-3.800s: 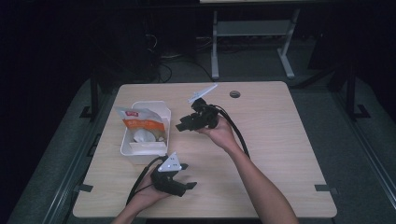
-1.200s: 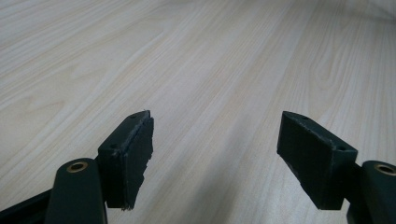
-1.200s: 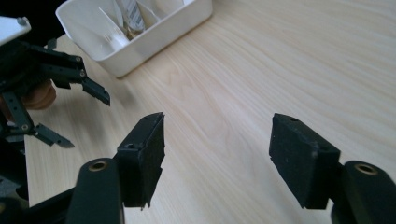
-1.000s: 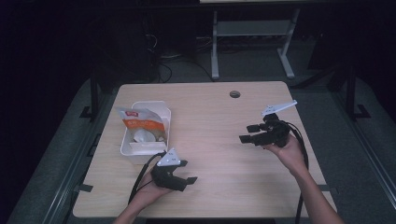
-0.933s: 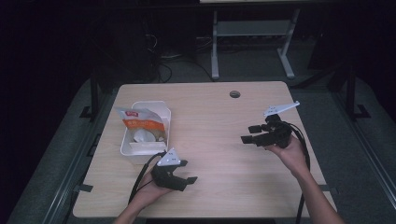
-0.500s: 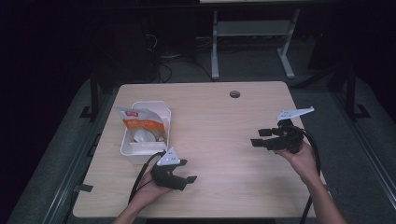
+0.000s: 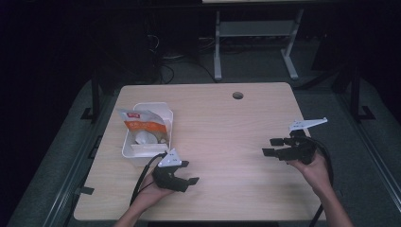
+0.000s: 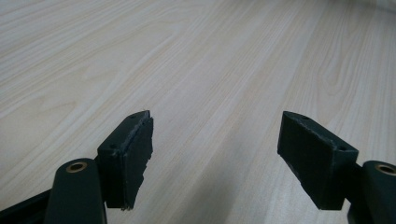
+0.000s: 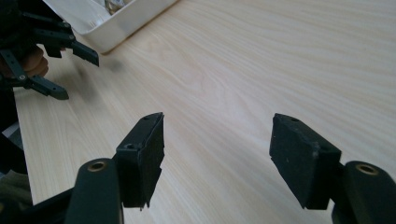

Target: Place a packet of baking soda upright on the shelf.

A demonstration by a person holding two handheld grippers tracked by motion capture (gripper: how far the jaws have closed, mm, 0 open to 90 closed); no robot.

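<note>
White bin [image 7: 163, 122] sits on the wooden table [image 7: 222, 123], an orange-and-white snack packet [image 7: 142, 124] lying across it, pale items beneath. Left gripper [image 7: 185, 182] rests on the table just in front of the bin's near wall, jaws wide apart, nothing between them. Right gripper [image 7: 268, 147] well to the right of the bin, held low over bare wood, jaws spread wide, empty, pointing toward the bin.

a round hole [image 7: 238, 95] sits near the wooden table's [image 7: 227, 123] far edge.
</note>
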